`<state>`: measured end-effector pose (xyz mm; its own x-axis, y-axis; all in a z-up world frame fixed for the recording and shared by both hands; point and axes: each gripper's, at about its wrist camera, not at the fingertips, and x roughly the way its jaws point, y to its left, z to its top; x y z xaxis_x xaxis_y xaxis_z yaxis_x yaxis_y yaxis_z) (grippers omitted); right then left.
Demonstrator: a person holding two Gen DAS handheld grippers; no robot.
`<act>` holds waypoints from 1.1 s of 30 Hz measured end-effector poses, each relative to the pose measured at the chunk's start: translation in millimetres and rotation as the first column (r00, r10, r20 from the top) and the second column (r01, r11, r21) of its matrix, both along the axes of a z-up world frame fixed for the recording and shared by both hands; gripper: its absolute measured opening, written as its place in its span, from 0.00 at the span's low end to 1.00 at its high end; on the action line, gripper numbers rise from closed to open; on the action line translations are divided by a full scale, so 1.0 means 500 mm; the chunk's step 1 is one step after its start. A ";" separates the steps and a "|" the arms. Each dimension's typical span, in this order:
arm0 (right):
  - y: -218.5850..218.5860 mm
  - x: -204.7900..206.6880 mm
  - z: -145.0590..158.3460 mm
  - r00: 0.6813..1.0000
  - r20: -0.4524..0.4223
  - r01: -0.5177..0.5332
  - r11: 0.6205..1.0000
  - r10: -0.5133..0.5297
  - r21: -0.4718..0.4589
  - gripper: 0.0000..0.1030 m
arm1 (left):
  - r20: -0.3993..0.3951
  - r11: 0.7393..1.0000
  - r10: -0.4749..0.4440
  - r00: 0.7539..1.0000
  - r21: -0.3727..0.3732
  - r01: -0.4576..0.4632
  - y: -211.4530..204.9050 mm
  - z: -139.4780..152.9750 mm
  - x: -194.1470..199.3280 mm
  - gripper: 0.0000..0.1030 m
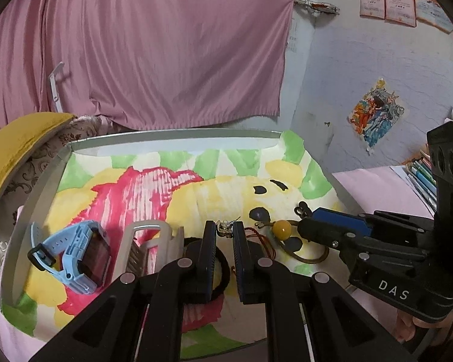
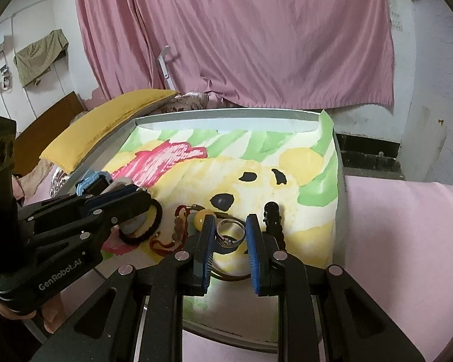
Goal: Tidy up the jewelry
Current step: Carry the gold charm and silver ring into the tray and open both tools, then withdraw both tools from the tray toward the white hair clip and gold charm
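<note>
A grey tray [image 1: 39, 187] lined with a painted bear sheet holds the jewelry. My left gripper [image 1: 225, 226] is narrowly open around a small silver trinket [image 1: 225, 227] at its fingertips; whether it is gripped is unclear. A blue watch [image 1: 75, 256], a white comb-like clip [image 1: 148, 247], a black hair tie [image 1: 223, 274], a red cord [image 1: 264, 239] and an amber bead on a cord [image 1: 281, 227] lie around it. My right gripper [image 2: 229, 221] is open, straddling silver rings [image 2: 230, 231]. A black clip [image 2: 273, 215] lies right of it.
The tray [image 2: 341, 211] rests on a pink bedsheet [image 2: 401, 226]. A yellow pillow [image 2: 105, 120] lies behind on the left and a pink curtain [image 2: 241, 30] hangs behind. Books [image 1: 422, 175] are stacked at the far right.
</note>
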<state>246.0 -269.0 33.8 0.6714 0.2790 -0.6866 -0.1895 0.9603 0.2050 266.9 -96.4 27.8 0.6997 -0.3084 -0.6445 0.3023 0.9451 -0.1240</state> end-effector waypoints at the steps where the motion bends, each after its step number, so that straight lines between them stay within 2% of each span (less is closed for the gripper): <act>1: 0.001 0.001 -0.002 1.000 -0.005 -0.001 1.000 0.001 -0.001 0.18 | -0.009 1.000 -0.001 1.000 -0.002 0.001 0.000 -0.001 0.003 0.10; 14: -0.001 0.007 -0.007 0.999 -0.035 0.005 1.000 -0.005 0.004 0.18 | -0.115 0.999 -0.012 0.993 -0.036 0.008 0.006 -0.028 0.022 0.11; 20: -0.007 -0.012 0.010 1.000 0.003 0.023 1.000 -0.023 -0.005 0.28 | -0.116 0.998 0.002 0.993 -0.064 -0.009 0.019 -0.022 0.019 0.12; 22: -0.010 -0.024 0.023 0.999 0.027 0.033 0.999 -0.032 -0.005 0.34 | -0.102 0.997 0.007 0.995 -0.075 -0.015 0.024 -0.013 0.012 0.17; 28: -0.020 -0.081 0.075 0.987 0.142 0.071 0.997 -0.069 -0.010 0.55 | -0.033 0.995 0.017 0.999 -0.097 -0.020 0.038 0.024 -0.025 0.41; 30: -0.023 -0.106 0.093 0.978 0.188 0.090 0.996 -0.087 -0.008 0.64 | -0.001 0.994 0.024 1.000 -0.106 -0.024 0.047 0.038 -0.045 0.60; 33: -0.026 -0.139 0.111 0.966 0.239 0.108 0.994 -0.104 -0.003 0.76 | 0.055 0.992 0.051 0.997 -0.117 -0.044 0.067 0.058 -0.080 0.71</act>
<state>176.5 -282.2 89.1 0.8410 0.1880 -0.5072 -0.1278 0.9802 0.1514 226.7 -62.7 56.8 0.7506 -0.3440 -0.5641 0.2670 0.9389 -0.2172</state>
